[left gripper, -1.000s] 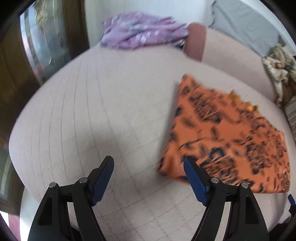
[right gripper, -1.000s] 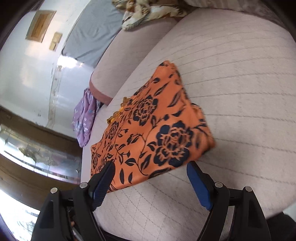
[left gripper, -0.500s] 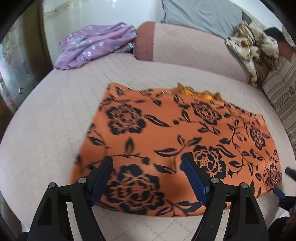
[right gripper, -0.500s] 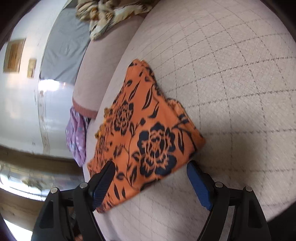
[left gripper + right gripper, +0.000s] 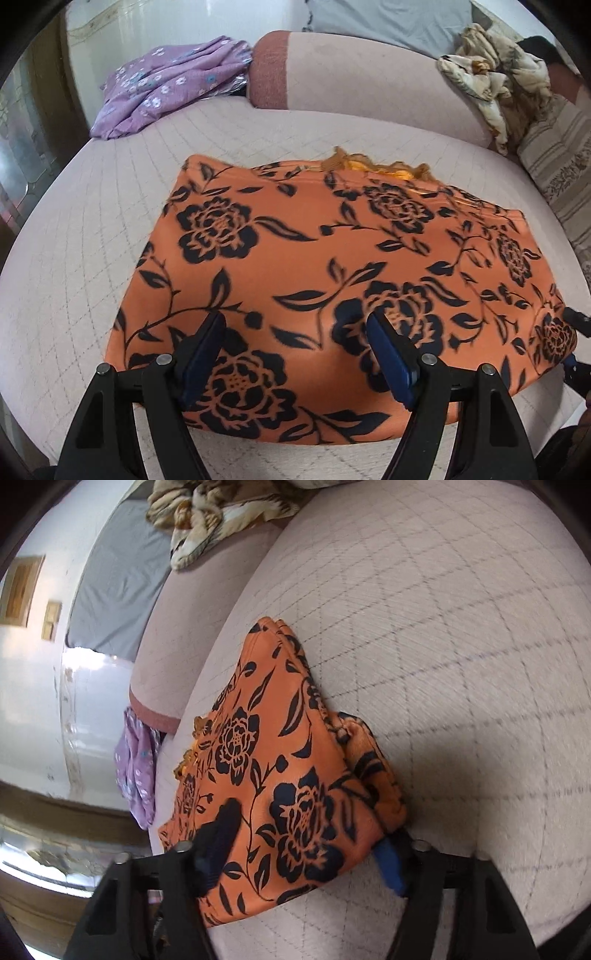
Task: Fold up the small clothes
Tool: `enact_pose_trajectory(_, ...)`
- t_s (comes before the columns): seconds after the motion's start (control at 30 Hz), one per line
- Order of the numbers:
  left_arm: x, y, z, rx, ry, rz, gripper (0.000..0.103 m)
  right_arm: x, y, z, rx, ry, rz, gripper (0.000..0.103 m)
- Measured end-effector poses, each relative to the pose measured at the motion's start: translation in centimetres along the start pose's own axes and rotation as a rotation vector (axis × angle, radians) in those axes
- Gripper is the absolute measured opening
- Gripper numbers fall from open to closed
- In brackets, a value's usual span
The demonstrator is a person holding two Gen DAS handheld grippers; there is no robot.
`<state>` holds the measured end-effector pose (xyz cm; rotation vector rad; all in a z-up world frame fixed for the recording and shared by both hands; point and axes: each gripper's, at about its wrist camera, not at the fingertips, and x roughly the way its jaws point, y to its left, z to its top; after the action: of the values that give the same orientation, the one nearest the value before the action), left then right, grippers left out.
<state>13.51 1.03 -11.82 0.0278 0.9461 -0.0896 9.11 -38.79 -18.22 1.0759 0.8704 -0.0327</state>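
Observation:
An orange garment with black flowers lies folded flat on the pink quilted sofa seat. My left gripper is open and hovers over its near edge, one finger on each side of a flower. In the right wrist view the same garment shows end on, with its right corner bunched. My right gripper is open and straddles that near end; its right finger is partly hidden behind the cloth edge.
A purple flowered cloth lies at the back left by the sofa's armrest. A crumpled cream patterned blanket and a striped cushion sit at the back right. The seat's front edge is close below both grippers.
My left gripper has swung right from bare seat to over the garment's near edge. My right gripper has moved forward onto the garment's end. Both stay open.

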Motion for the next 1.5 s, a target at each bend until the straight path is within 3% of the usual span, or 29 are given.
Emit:
enact_pose_trajectory(0.1, 0.0, -0.6, 0.0, 0.020, -0.005, 0.003, 0.079, 0.5, 0.5, 0.4, -0.034, 0.020, -0.005, 0.037)
enact_pose_trajectory(0.17, -0.1, -0.9, 0.2, 0.022, -0.008, -0.004, 0.079, 0.6, 0.8, 0.4, -0.068, 0.019, -0.020, 0.013)
enact_pose_trajectory(0.23, -0.6, -1.1, 0.4, 0.014, -0.036, -0.019, 0.079, 0.0, 1.5, 0.4, -0.109, -0.001, -0.036, 0.012)
enact_pose_trajectory(0.33, 0.2, -2.1, 0.3, 0.054, -0.025, 0.001, 0.079, -0.3, 1.8, 0.1, -0.150, -0.008, -0.063, 0.012)
enact_pose_trajectory(0.43, 3.3, -3.0, -0.6, 0.126, 0.087, 0.057, 0.082, 0.8, -0.3, -0.1, -0.099, 0.070, -0.068, 0.020)
enact_pose_trajectory(0.5, 2.9, -3.2, -1.0, 0.151, 0.048, 0.066, 0.082, -0.6, -1.1, 0.0, -0.072, 0.060, -0.027, 0.041)
enact_pose_trajectory(0.53, 2.9, -3.2, -1.0, 0.154, 0.052, 0.065, 0.082, -1.7, -1.2, 0.1, -0.080, 0.041, -0.026, 0.069)
enact_pose_trajectory(0.57, 3.0, -3.1, -1.0, 0.151, 0.053, 0.059, 0.083, -2.8, -1.2, 0.3, -0.091, 0.015, -0.022, 0.076)
enact_pose_trajectory(0.63, 3.0, -2.9, -0.9, 0.145, 0.055, 0.048, 0.083, -4.9, -1.0, 1.6, -0.128, -0.038, -0.004, 0.076)
enact_pose_trajectory(0.73, 2.9, -2.9, -1.0, 0.148, 0.047, 0.051, 0.083, -5.2, -0.1, 4.9, -0.146, -0.045, 0.040, 0.076)
enact_pose_trajectory(0.8, 3.0, -2.8, -1.0, 0.143, 0.047, 0.046, 0.083, -3.0, 1.3, 7.5, -0.178, 0.011, 0.067, 0.076)
enact_pose_trajectory(0.9, 3.0, -2.8, -1.0, 0.138, 0.054, 0.041, 0.083, 2.4, 4.4, 9.8, -0.273, 0.129, 0.040, 0.074)
enact_pose_trajectory(1.03, 3.2, -2.7, -0.9, 0.137, 0.060, 0.035, 0.083, 8.9, 6.3, 11.6, -0.349, 0.241, -0.054, 0.073)
enact_pose_trajectory(1.1, 3.2, -2.6, -0.9, 0.136, 0.062, 0.033, 0.083, 10.5, 7.0, 12.0, -0.369, 0.250, -0.067, 0.049)
enact_pose_trajectory(1.13, 3.2, -2.6, -0.8, 0.134, 0.063, 0.031, 0.084, 10.9, 7.5, 11.9, -0.386, 0.272, -0.068, 0.022)
enact_pose_trajectory(1.23, 3.4, -2.6, -0.8, 0.135, 0.058, 0.028, 0.085, 10.1, 9.4, 11.4, -0.487, 0.221, -0.123, 0.021)
enact_pose_trajectory(1.3, 3.3, -2.7, -0.8, 0.140, 0.057, 0.032, 0.085, 10.7, 7.6, 12.0, -0.417, 0.217, -0.175, 0.021)
enact_pose_trajectory(1.33, 3.3, -2.6, -0.8, 0.139, 0.059, 0.029, 0.085, 10.7, 6.5, 12.1, -0.365, 0.211, -0.154, 0.023)
enact_pose_trajectory(1.37, 3.3, -2.6, -0.8, 0.140, 0.061, 0.025, 0.085, 10.2, 6.3, 12.0, -0.348, 0.181, -0.134, 0.031)
enact_pose_trajectory(1.4, 3.3, -2.6, -0.8, 0.144, 0.065, 0.022, 0.085, 9.4, 6.4, 11.9, -0.359, 0.140, -0.150, 0.036)
enact_pose_trajectory(1.43, 3.3, -2.6, -0.8, 0.145, 0.066, 0.022, 0.085, 8.7, 6.7, 11.7, -0.372, 0.103, -0.198, 0.047)
enact_pose_trajectory(1.5, 3.4, -2.6, -0.9, 0.144, 0.068, 0.024, 0.085, 6.6, 7.2, 11.4, -0.371, 0.032, -0.262, 0.048)
